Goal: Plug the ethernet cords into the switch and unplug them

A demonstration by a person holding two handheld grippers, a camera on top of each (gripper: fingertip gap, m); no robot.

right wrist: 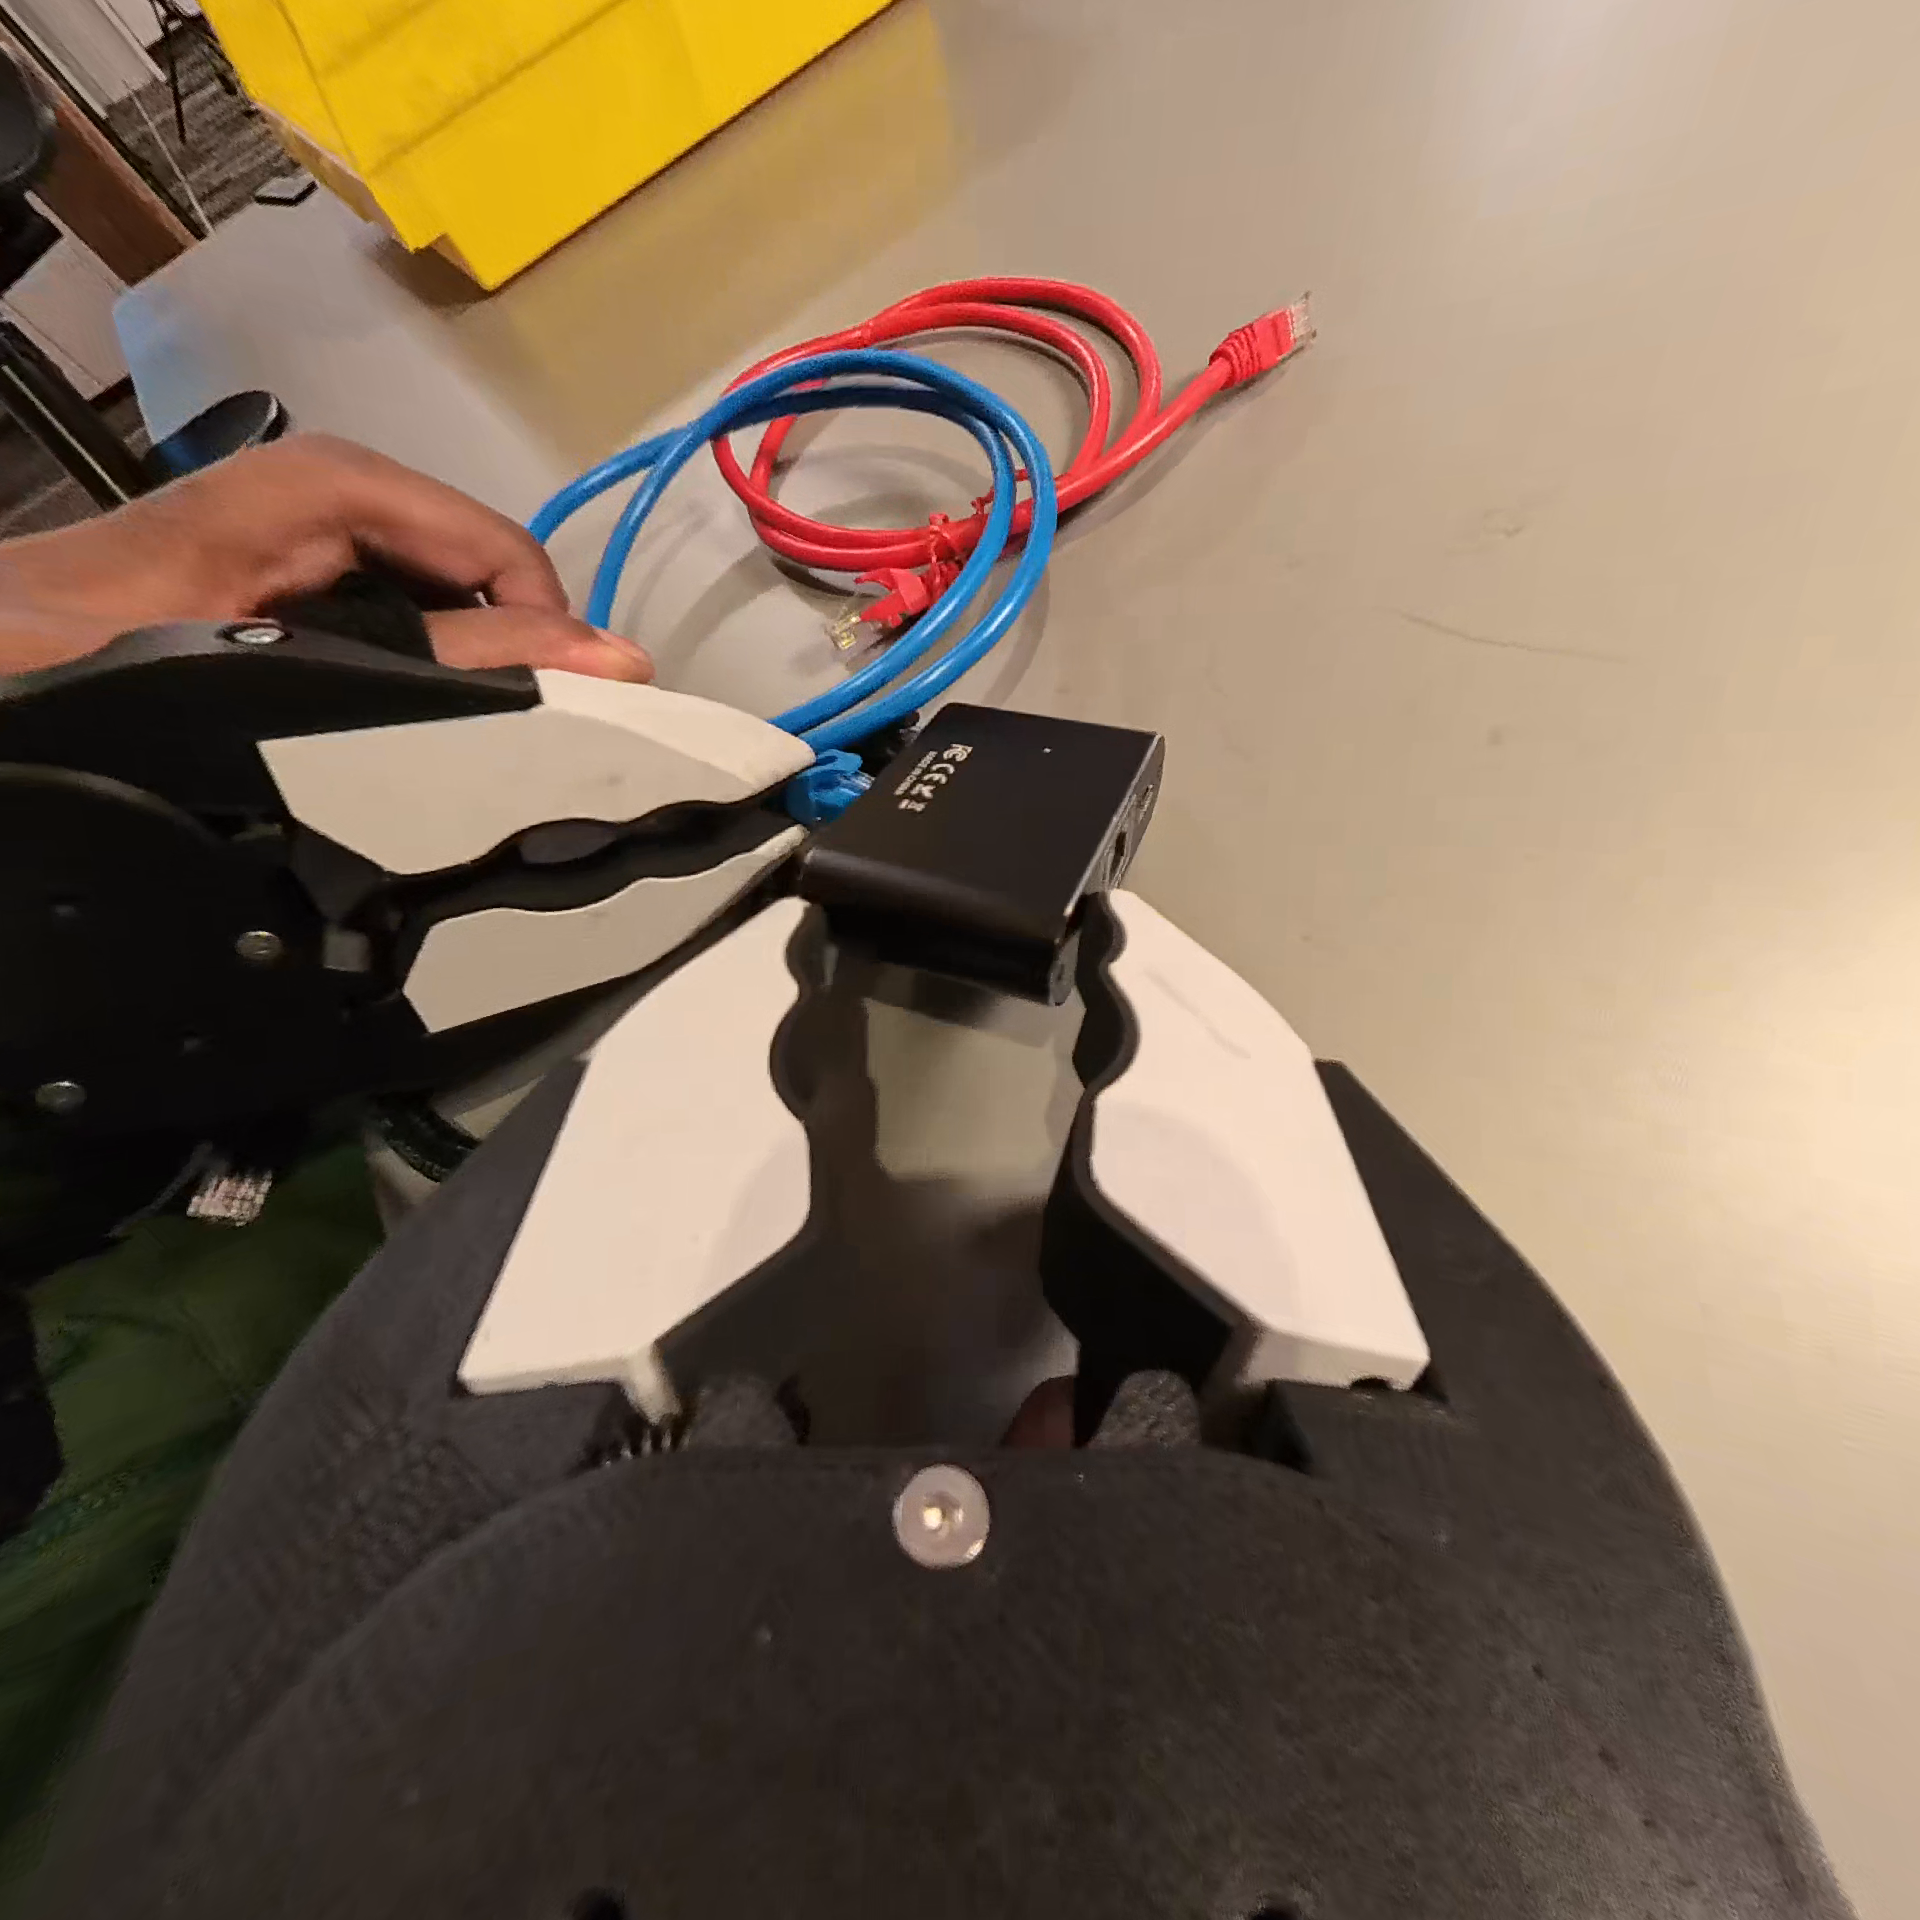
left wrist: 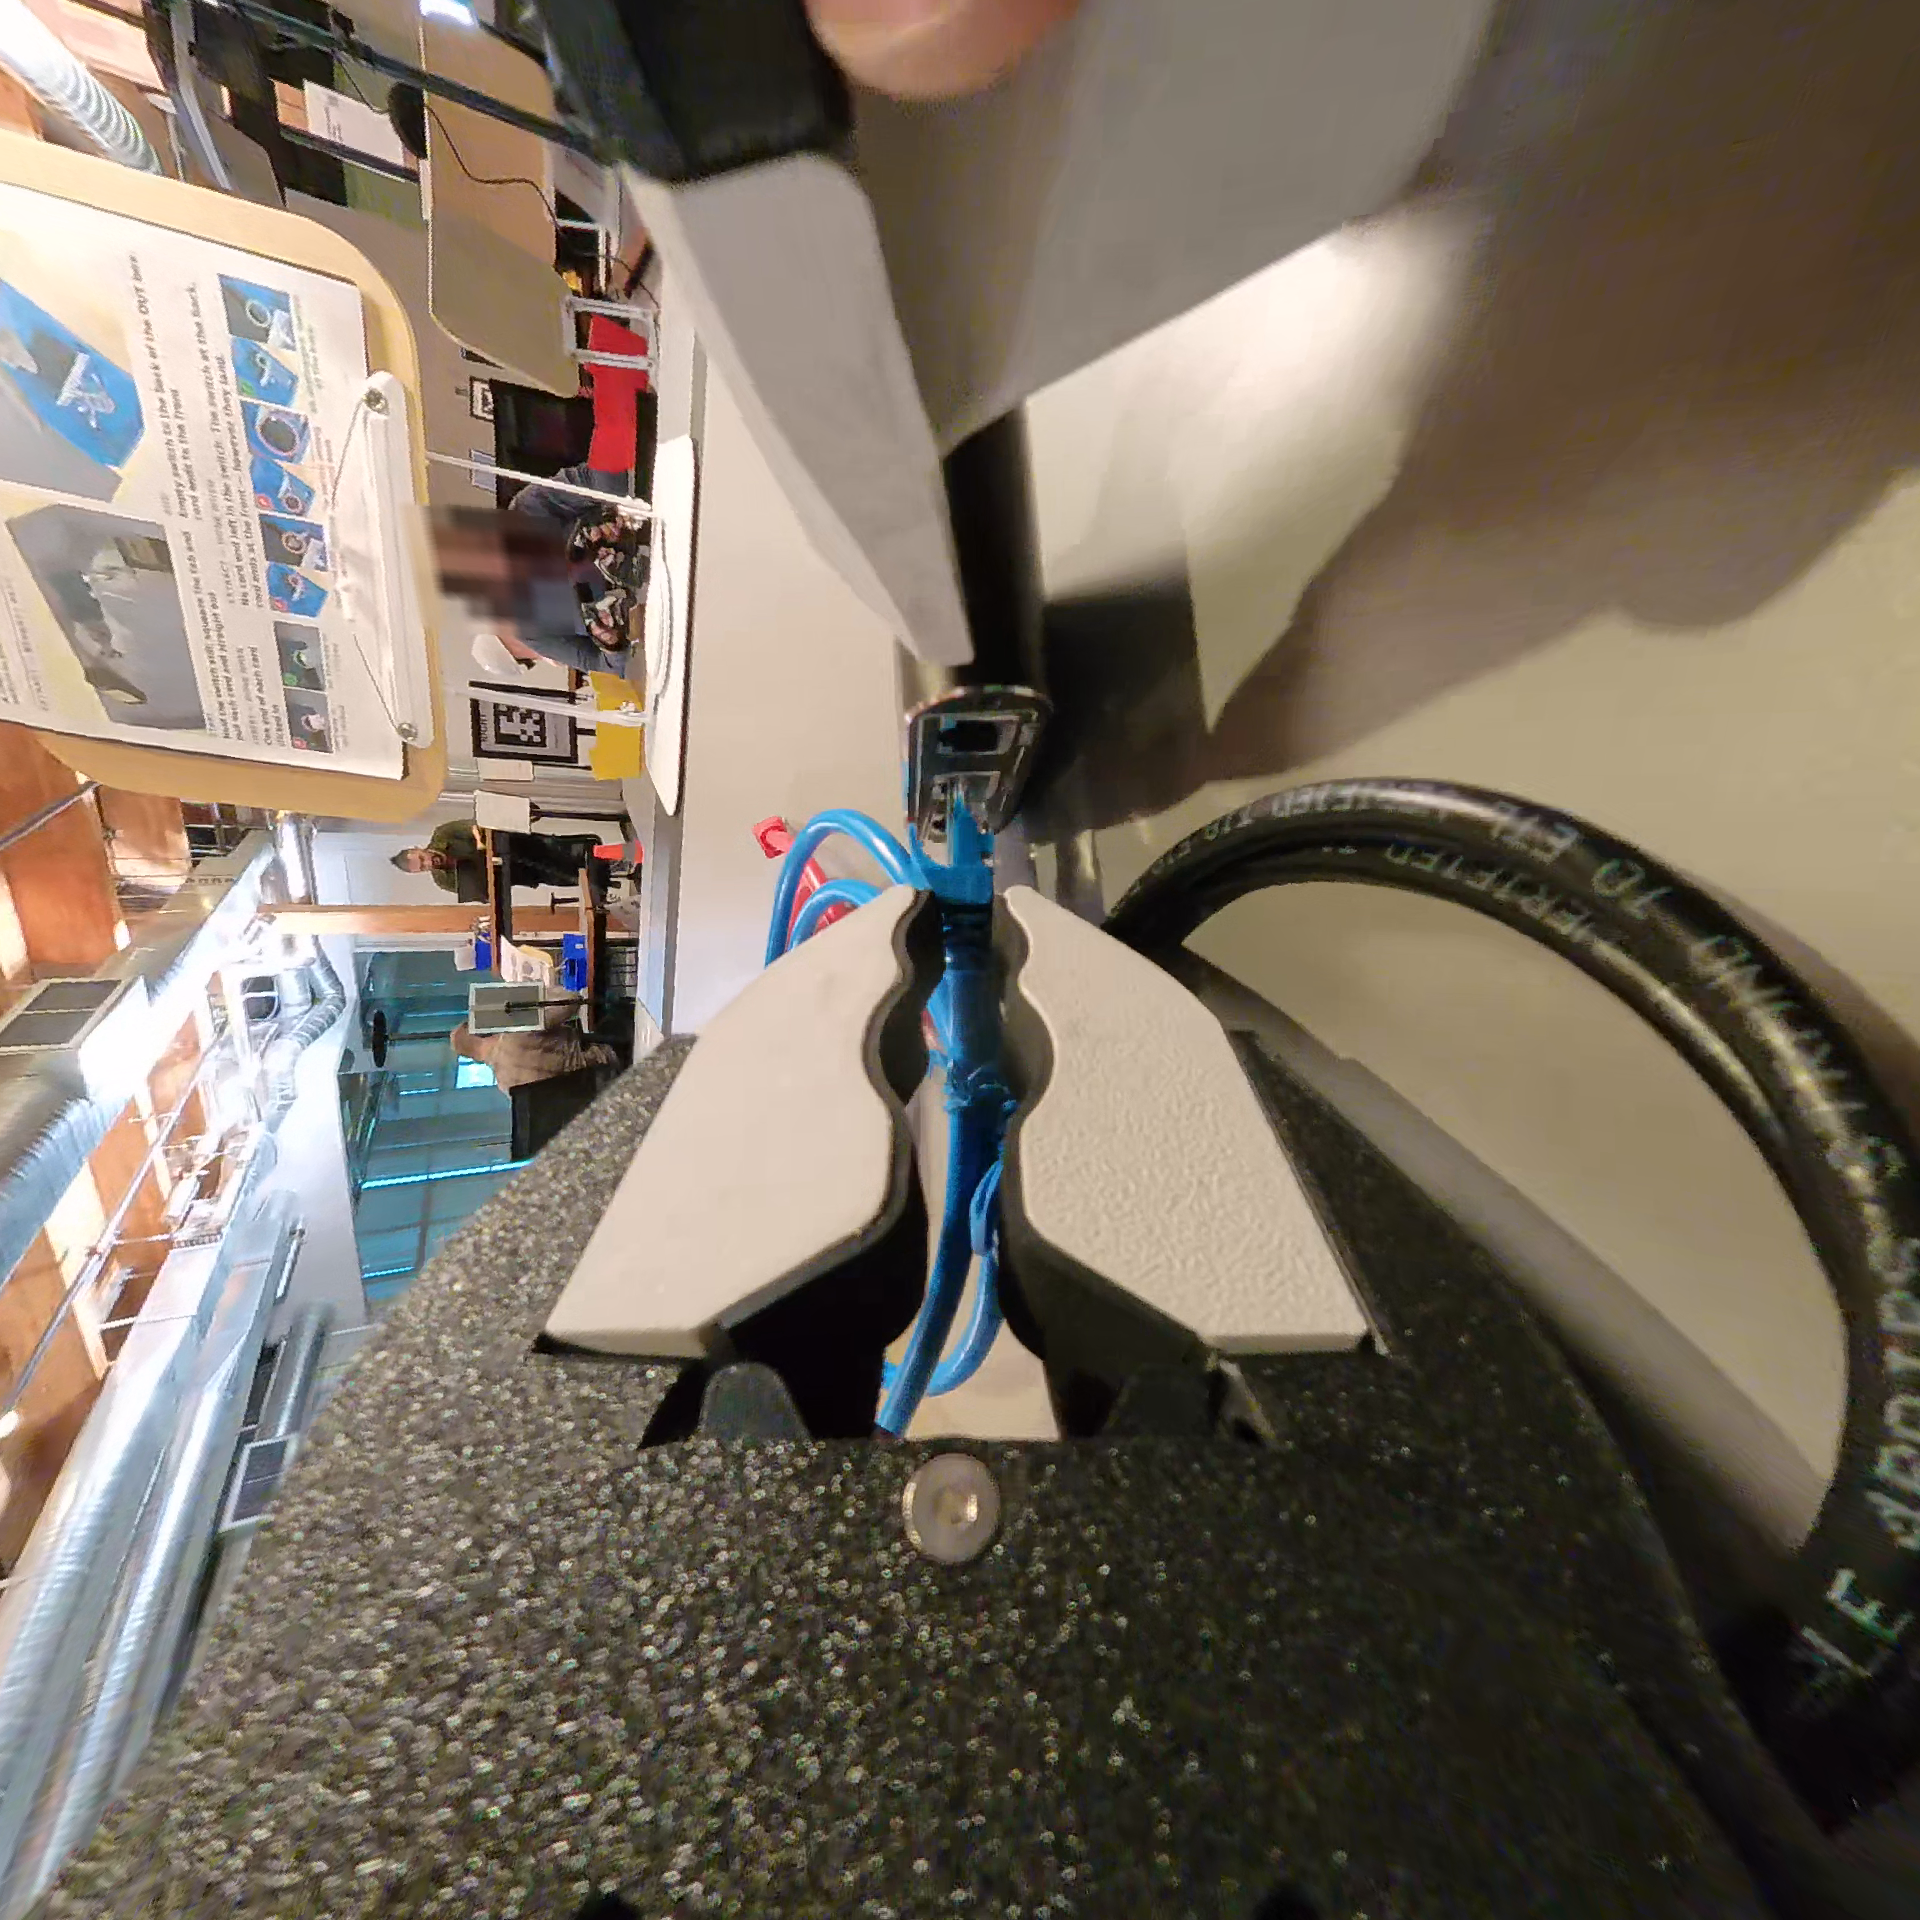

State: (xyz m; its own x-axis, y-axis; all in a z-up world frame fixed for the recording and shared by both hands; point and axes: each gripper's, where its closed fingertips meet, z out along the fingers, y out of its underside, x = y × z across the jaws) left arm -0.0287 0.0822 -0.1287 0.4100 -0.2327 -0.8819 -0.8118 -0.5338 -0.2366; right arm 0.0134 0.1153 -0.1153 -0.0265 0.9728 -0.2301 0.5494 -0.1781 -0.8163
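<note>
My right gripper [right wrist: 951, 925] is shut on a small black switch [right wrist: 987, 821] and holds it above the table. My left gripper [left wrist: 961, 904] is shut on the plug end of the blue ethernet cord [left wrist: 961, 997]. The plug's clear tip sits at the mouth of a port on the switch's end face [left wrist: 971, 748]; how deep it sits I cannot tell. In the right wrist view the left gripper [right wrist: 800, 800] comes in from the left with the blue plug [right wrist: 826, 784] against the switch's left end. The blue cord's loop [right wrist: 935, 468] lies on the table. A red ethernet cord [right wrist: 1039, 416] lies coiled behind it, both plugs free.
A yellow bin [right wrist: 520, 104] stands at the table's far left. A person's hand [right wrist: 312, 540] holds the left gripper. A thick black cable [left wrist: 1662, 1039] curves at the right of the left wrist view. A clipboard with a printed sheet [left wrist: 208, 499] stands in the background.
</note>
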